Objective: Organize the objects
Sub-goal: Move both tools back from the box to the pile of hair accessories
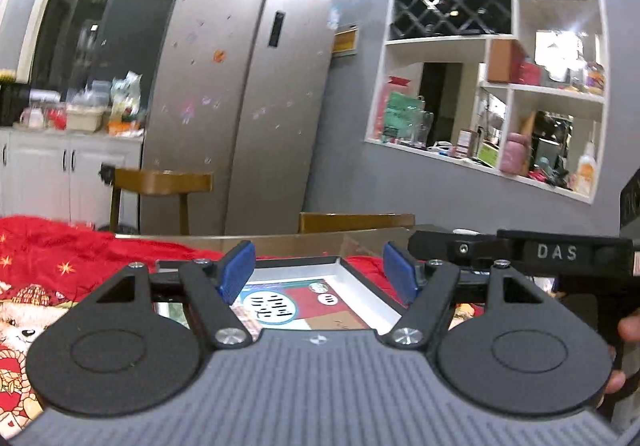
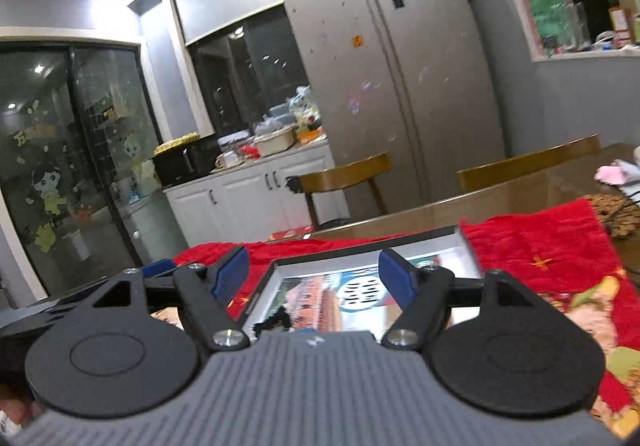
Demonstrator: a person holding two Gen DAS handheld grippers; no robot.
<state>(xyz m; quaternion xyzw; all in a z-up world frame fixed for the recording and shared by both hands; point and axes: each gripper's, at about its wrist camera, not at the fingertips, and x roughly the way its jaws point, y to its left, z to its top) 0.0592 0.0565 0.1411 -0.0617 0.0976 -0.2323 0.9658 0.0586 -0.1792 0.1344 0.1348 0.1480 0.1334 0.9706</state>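
Note:
A black-framed picture (image 1: 304, 306) with a white mat and a colourful print lies flat on a red patterned cloth (image 1: 60, 258). My left gripper (image 1: 318, 270) is open, its blue pads (image 1: 236, 270) spread above the frame's near part, holding nothing. The right gripper's black body shows at the right of the left wrist view (image 1: 560, 254). In the right wrist view the same frame (image 2: 360, 286) lies on the red cloth (image 2: 540, 246). My right gripper (image 2: 314, 274) is open and empty above the frame.
The cloth covers a wooden table (image 2: 500, 197). Wooden chairs (image 1: 160, 181) stand behind it, then a steel fridge (image 1: 248, 93) and a white cabinet (image 1: 60, 165) with clutter. Wall shelves (image 1: 500, 85) hang at the right. A woven mat (image 2: 616, 213) lies at the table's right.

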